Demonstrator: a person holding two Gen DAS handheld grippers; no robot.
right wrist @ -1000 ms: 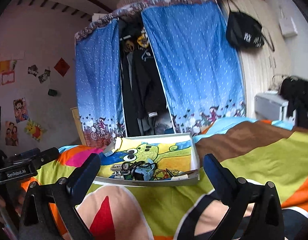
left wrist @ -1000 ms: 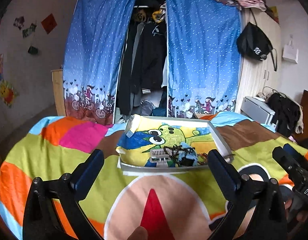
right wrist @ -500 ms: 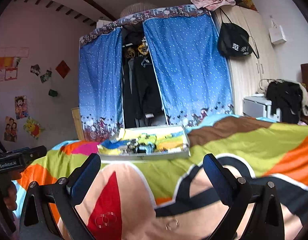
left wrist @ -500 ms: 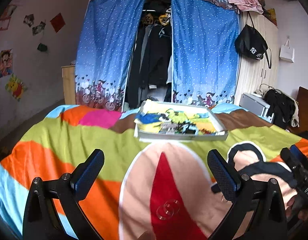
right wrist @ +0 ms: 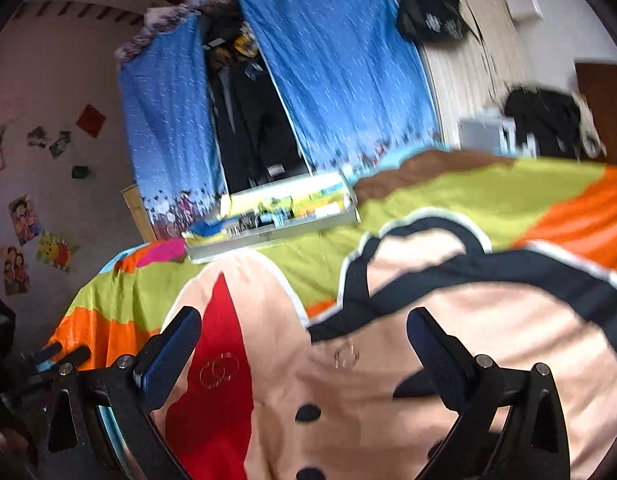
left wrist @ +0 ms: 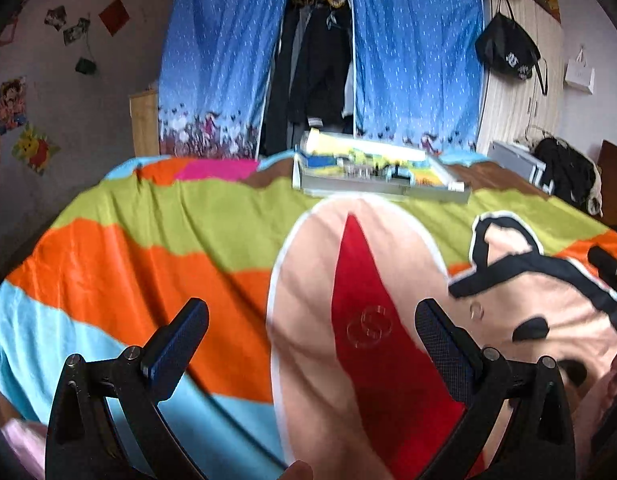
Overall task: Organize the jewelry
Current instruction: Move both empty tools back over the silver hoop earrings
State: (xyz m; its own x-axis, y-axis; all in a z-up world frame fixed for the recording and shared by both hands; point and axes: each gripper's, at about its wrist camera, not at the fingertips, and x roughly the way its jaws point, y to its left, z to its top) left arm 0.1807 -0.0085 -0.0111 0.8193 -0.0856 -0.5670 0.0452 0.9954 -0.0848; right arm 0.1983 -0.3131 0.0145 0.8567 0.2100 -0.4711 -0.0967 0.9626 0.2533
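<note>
Tray (left wrist: 382,190) of tangled jewelry sits at far edge of bed (left wrist: 156,248), well apart from both tools. 3 clear rings (left wrist: 369,326) lie on bedspread nearer (probably next pickups). Left gripper (left wrist: 310,338) and right gripper (right wrist: 300,344) held low, level, fingers spread wide, holding nothing.

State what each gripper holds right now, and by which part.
Nothing is held. The left gripper and the right gripper both stand open and empty above the colourful cartoon bedspread.
</note>
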